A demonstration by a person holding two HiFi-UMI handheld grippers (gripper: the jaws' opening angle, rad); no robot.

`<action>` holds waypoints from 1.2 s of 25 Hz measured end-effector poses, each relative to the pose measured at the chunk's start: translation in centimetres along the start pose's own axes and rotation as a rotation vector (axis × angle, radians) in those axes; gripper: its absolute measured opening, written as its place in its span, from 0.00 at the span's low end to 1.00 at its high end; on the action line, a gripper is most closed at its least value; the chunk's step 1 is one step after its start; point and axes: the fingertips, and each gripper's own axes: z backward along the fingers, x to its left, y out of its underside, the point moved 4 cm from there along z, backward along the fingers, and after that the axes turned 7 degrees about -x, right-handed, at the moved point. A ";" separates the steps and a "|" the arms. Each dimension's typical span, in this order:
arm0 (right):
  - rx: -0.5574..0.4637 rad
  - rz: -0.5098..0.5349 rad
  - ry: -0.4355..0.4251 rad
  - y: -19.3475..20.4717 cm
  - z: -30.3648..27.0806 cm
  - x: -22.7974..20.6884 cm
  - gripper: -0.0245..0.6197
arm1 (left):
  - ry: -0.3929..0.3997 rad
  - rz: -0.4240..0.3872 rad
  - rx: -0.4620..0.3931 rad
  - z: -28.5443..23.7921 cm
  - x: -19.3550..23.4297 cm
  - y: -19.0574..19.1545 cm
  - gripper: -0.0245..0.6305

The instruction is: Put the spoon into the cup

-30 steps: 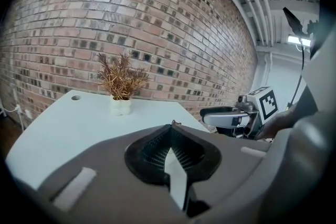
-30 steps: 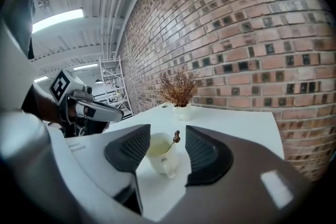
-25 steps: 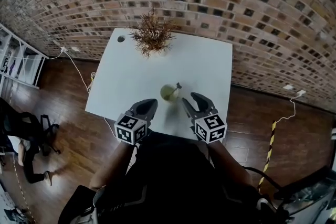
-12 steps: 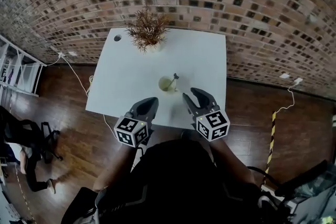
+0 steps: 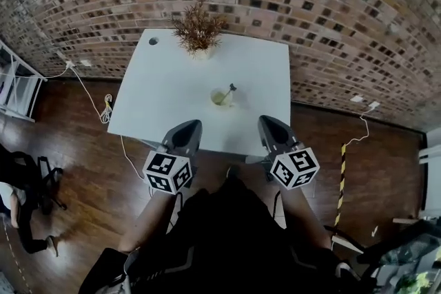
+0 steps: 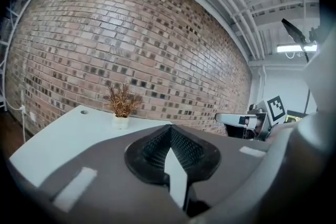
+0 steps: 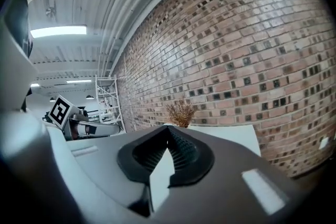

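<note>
In the head view a pale green cup (image 5: 220, 98) stands near the middle of the white table (image 5: 158, 93). The spoon (image 5: 229, 89) stands in it, handle leaning up to the right. Both grippers hang off the table's near edge, well short of the cup. My left gripper (image 5: 191, 126) is shut with nothing in it, as its meeting pads (image 6: 170, 134) show in the left gripper view. My right gripper (image 5: 267, 123) is closing; its pads (image 7: 169, 134) meet with nothing between them. Neither gripper view shows the cup.
A dried plant in a white pot (image 5: 199, 31) stands at the table's far edge against the brick wall; it also shows as the plant (image 6: 122, 106) and the plant (image 7: 181, 112). A cable hole (image 5: 153, 40) marks the far left corner. Wooden floor surrounds the table.
Both grippers have drawn back from the cup toward the person and risen. The right jaws, open earlier, have come together. The spoon stays in the cup.
</note>
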 end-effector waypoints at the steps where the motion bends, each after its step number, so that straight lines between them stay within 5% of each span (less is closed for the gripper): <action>1: -0.009 0.011 0.016 -0.7 0.8 0.3 0.05 | 0.004 0.001 -0.013 0.4 -0.3 -0.3 0.03; 10: -0.015 0.053 0.137 -3.5 8.0 0.8 0.05 | 0.050 0.036 0.009 1.8 -3.1 1.2 0.03; 23: -0.027 0.073 0.038 -5.7 11.4 -2.4 0.05 | 0.002 -0.032 -0.052 1.7 -10.9 -1.5 0.03; 30: -0.051 0.057 0.037 -5.9 12.0 -2.4 0.05 | -0.013 -0.051 -0.034 2.1 -11.8 -1.1 0.03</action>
